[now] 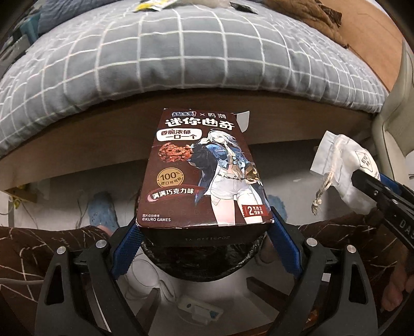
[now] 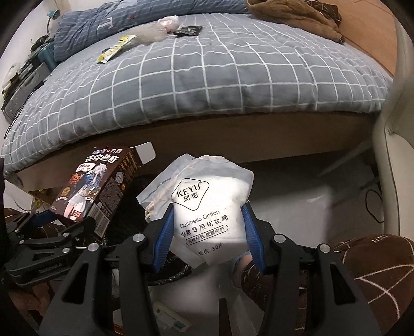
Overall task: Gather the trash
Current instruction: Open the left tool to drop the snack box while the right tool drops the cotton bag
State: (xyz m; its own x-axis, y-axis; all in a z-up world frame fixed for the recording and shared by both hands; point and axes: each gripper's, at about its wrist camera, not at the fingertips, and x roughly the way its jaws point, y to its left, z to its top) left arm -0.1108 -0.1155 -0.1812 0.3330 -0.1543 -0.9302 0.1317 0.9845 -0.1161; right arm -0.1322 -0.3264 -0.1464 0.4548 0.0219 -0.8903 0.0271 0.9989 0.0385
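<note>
Two tools (image 1: 204,240) (image 2: 207,232) grip glossy box (image 1: 201,168), soft pouch (image 2: 209,206).

Black-lined bin (image 1: 207,261): mostly hidden under the cookie box (image 1: 204,170); only a crinkled liner rim shows at 6 o'clock of the box. Cotton-pad bag (image 1: 344,178): lower part covered by the right gripper (image 1: 372,191), whose body is cut off at the 3 o'clock edge. Yellow wrapper (image 1: 152,5) and black packet (image 1: 243,6): cropped by the 12 o'clock edge. Small white device (image 2: 170,320) on the floor: partly masked by gripper frame, markings too small to read. Shelf clutter (image 2: 23,80) at 9 o'clock: blurred, items indistinct. Bare foot (image 1: 396,289): cut off at the edge, 4 o'clock.
</note>
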